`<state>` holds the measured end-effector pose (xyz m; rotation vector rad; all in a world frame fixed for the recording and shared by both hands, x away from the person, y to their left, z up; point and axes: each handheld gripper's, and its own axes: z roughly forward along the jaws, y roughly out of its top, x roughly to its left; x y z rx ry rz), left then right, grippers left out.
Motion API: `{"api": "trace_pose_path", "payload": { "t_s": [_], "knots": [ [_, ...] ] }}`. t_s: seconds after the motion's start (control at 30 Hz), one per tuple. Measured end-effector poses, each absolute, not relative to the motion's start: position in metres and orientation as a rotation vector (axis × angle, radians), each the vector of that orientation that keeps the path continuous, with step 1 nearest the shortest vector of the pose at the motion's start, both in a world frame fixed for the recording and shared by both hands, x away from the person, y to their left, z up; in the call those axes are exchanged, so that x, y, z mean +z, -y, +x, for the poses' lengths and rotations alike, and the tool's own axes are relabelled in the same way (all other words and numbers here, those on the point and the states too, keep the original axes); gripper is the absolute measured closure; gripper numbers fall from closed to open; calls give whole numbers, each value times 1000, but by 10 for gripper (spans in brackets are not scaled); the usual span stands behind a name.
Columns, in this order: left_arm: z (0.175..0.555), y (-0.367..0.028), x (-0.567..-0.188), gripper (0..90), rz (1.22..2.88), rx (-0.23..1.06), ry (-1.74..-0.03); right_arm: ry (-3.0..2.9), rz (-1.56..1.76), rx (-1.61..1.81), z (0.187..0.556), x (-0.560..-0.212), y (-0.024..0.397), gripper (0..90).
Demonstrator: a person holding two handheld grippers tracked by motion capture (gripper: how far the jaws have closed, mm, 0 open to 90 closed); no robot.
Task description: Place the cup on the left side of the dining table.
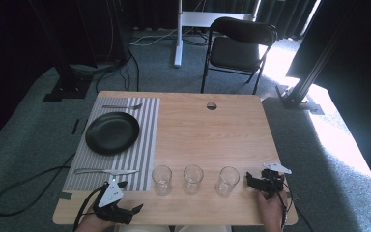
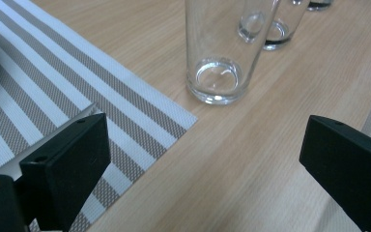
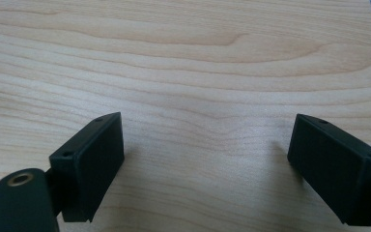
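left tongs (image 2: 203, 169) agape, glass (image 2: 222, 53), no lettering

Grey-green carpet (image 1: 174, 77) surrounds a light wooden surface (image 1: 212, 140). Beyond its far edge stands a black folding chair (image 1: 239, 48); dark curtains (image 1: 280, 12) line the back. Sunlight (image 1: 338, 140) falls at right; black cables (image 1: 24, 188) trail left.

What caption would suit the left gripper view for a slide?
Open left gripper facing three empty glasses beside the striped placemat on a wooden table.
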<state>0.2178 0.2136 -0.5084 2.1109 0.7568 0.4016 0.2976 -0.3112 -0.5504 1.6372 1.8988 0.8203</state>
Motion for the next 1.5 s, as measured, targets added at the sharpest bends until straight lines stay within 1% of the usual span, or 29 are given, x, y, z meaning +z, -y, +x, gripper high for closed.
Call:
{"api": "trace_pose_path", "payload": {
  "t_s": [0.37,0.73,0.9,0.97,1.2,1.37,1.5],
  "knots": [
    [223,-198,-506,44,2100,382,-724,-1899,1637,821,298,-550,311,121],
    [232,-188,-501,44,2047,375,-710,-1899,1635,822,298,-550,311,123],
    [235,-182,-501,44,2044,378,-701,-1899,1635,822,298,-550,311,123],
    [236,-180,-501,44,2043,402,-702,-1899,1635,822,298,-550,311,123],
    [241,-178,-500,44,2014,361,-714,-1900,1634,822,298,-550,311,123],
    [244,-173,-501,44,2003,355,-704,-1900,1634,822,298,-550,311,123],
    [247,-166,-502,44,2001,378,-700,-1900,1634,822,298,-550,311,123]
  ]
}}
